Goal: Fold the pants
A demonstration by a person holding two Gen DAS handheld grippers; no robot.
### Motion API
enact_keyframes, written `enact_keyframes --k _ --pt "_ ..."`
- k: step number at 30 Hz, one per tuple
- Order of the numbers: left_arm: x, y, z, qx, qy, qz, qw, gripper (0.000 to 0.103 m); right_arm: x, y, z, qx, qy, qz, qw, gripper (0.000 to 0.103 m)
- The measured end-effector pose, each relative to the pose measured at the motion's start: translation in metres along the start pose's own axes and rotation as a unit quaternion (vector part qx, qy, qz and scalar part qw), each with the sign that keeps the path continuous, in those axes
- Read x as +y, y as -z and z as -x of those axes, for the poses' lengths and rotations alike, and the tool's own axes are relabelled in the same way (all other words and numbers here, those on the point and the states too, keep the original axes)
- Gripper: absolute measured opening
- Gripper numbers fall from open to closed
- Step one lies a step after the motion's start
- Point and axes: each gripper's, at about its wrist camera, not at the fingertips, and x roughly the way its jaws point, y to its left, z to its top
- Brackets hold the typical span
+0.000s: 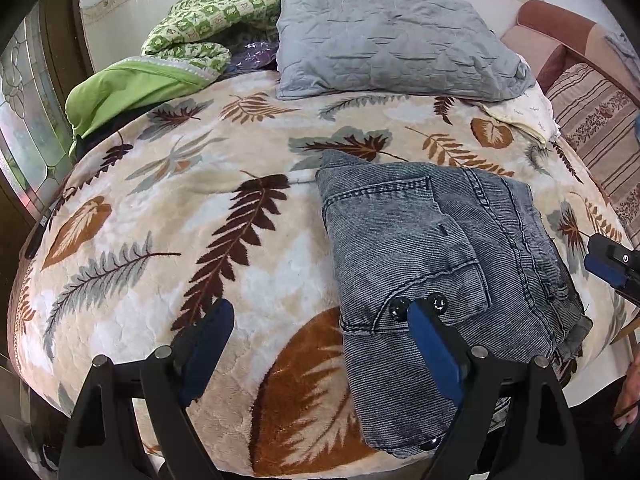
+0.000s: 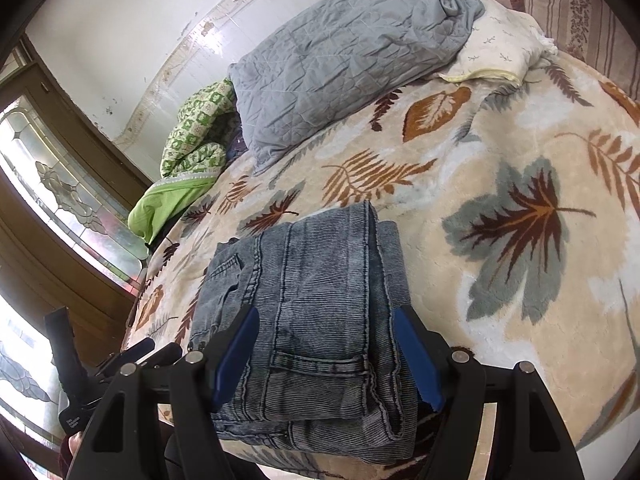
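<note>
The pants already lie as a compact, layered stack on the bed, so the folding looks essentially finished; at most a final tidy or release seems left. The right gripper has its fingers spread to either side of the stack's near end, flanking it without visibly squeezing. The left gripper hangs with fingers wide apart and empty, one over the stack's near corner, the other over bare blanket.

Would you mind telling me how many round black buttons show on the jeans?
3: two side by side by the left gripper's right finger, one at the near edge. Others may be hidden.
</note>
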Motion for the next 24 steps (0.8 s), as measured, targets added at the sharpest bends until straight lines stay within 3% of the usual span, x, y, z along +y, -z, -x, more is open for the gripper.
enact_keyframes --k 13,19,24 --pt "0.002 -0.001 -0.011 0.013 0.028 0.011 0.9995 0.089 -0.007 0.000 -0.006 0.012 0.013 -0.008 1.000 0.074" --pt "0.016 -0.004 -0.020 0.034 0.098 0.044 0.9937 0.089 -0.017 -0.002 -0.010 0.020 0.013 -0.031 0.999 0.074" --pt "0.029 -0.011 -0.021 0.035 0.165 0.070 0.9832 0.089 -0.037 -0.005 -0.014 0.028 0.007 -0.071 0.997 0.074"
